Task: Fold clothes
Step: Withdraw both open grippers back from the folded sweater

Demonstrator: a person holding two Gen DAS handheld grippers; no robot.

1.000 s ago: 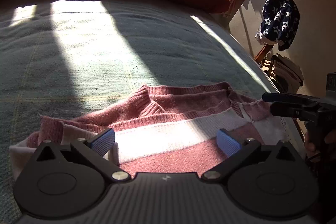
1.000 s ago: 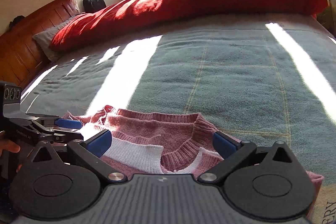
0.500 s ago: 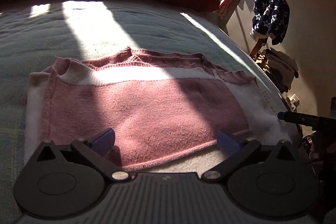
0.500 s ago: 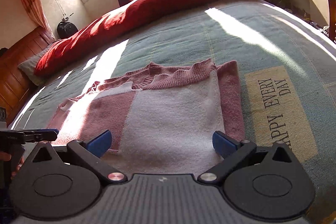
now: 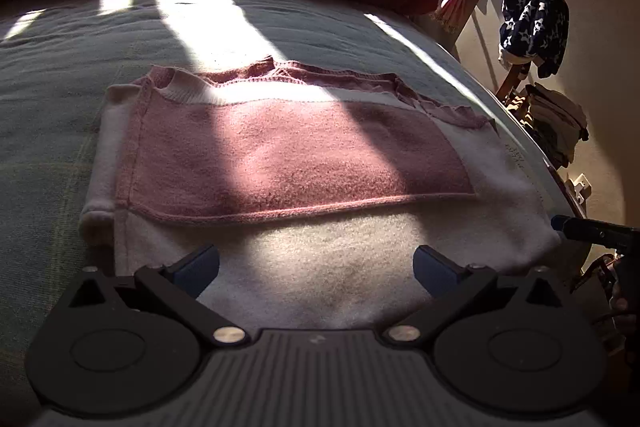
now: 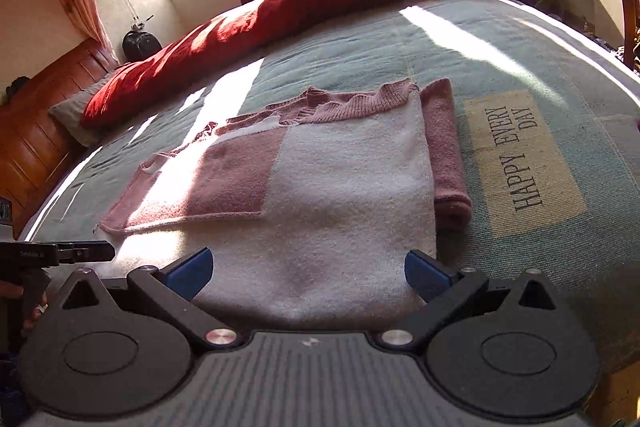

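Note:
A pink and white knitted sweater (image 5: pixel 296 163) lies folded flat on the bed, its ribbed collar at the far side and a pink panel laid over the white part. In the right wrist view the same sweater (image 6: pixel 320 187) shows a rolled pink sleeve along its right edge. My left gripper (image 5: pixel 316 263) hovers open over the near white hem, nothing between its blue pads. My right gripper (image 6: pixel 306 269) is also open above the near hem, holding nothing. The tip of the right gripper (image 5: pixel 588 231) shows at the sweater's right corner in the left wrist view, and the left gripper (image 6: pixel 60 253) shows at the left in the right wrist view.
The bed has a grey-green blanket (image 5: pixel 60 115) with a "HAPPY EVERY DAY" patch (image 6: pixel 520 159). A red duvet (image 6: pixel 300 11) lies across the far side. A chair with clothes (image 5: pixel 556 119) stands beyond the bed's right edge, and a wooden headboard (image 6: pixel 36 131) is at the left.
Both grippers have drawn back towards the near edge of the bed and now sit behind the hem. The sweater, bunched near the collar a second ago, now lies folded flat.

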